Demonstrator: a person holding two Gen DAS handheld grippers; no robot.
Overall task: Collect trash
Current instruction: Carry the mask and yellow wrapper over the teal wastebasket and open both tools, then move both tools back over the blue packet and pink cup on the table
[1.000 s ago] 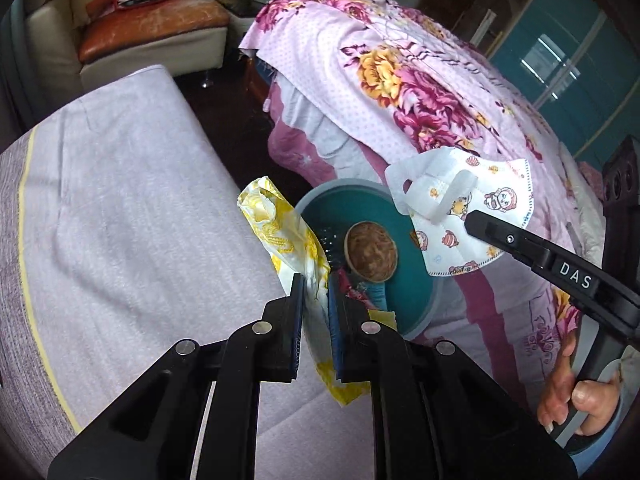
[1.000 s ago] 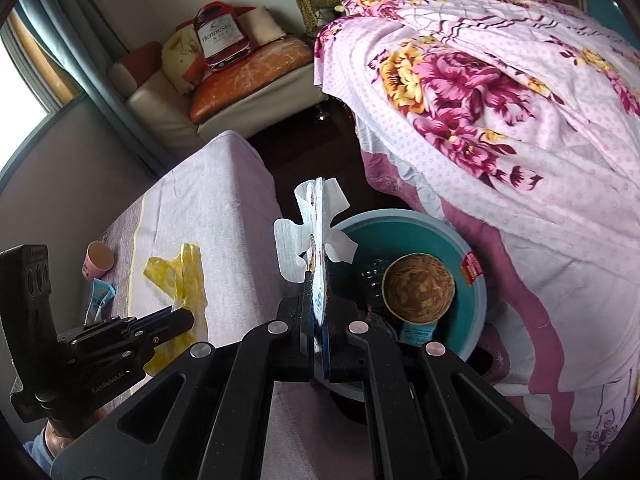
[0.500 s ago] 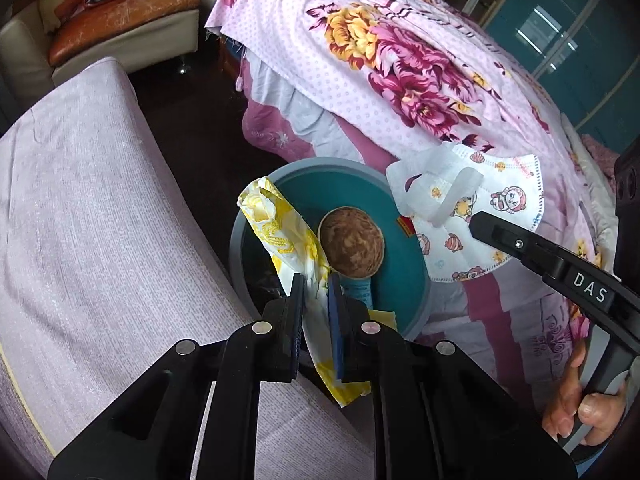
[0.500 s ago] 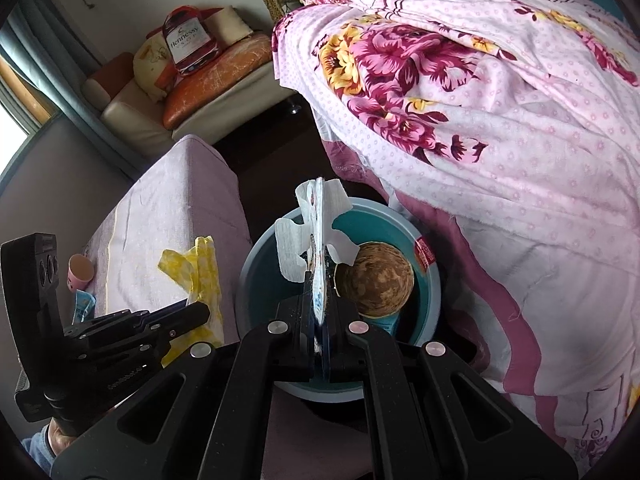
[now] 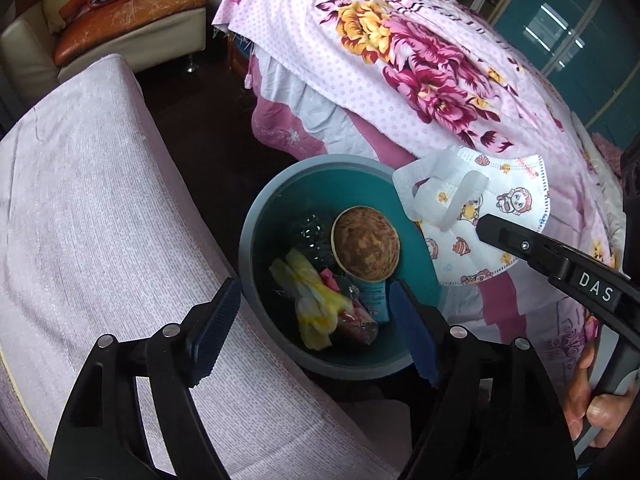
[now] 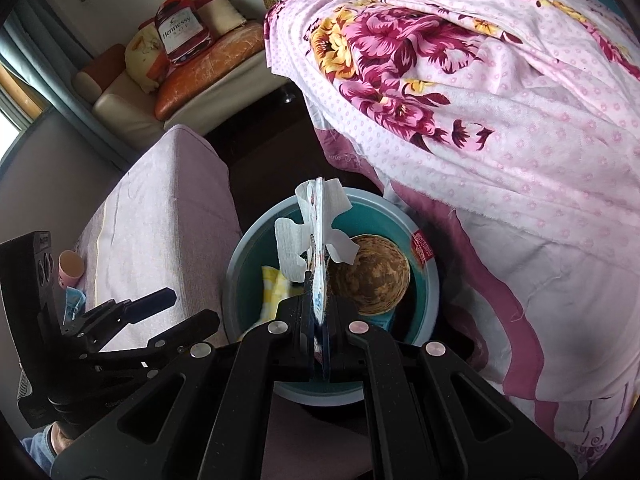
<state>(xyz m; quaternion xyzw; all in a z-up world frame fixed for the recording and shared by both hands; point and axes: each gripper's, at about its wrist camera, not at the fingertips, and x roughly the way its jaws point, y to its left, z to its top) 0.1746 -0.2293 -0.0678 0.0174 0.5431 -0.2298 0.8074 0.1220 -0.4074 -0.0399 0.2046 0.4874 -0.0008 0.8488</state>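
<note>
Left wrist view: my left gripper (image 5: 316, 324) stands wide, its jaws just having opened, nothing between the pads. It hangs over the near rim of the teal bin (image 5: 280, 208). The yellow wrapper (image 5: 314, 300) lies inside the bin, on the bottom among other rubbish, beside a brown paper bowl (image 5: 366, 244).

Right wrist view: my right gripper (image 6: 318, 320) is clamped on the printed face mask (image 6: 318, 248), pinching its lower edge so the mask stands up edge-on over the bin's middle. From the left wrist view the mask looks nearer the bin's far-right rim, partly over the floral bedspread (image 5: 420, 60). I can't settle which reading is true; fisheye bend.

Risks as I judge them:
- Mask is light and flat. Let go from this height, it may flutter and land on the rim, the bedspread or the dark floor rather than inside.
- Its ear loops stick out loose and might snag on a pad at release, so the mask clings and gets dragged out.
- Both tools crowd one bin; pulling the left away carelessly could knock the right, or nudge the bin against the lilac-covered bench (image 5: 100, 200) beside it.
- A pink cup (image 6: 71, 266) and blue scrap (image 6: 74, 300) sit at the bench's far end, not yet collected.
</note>
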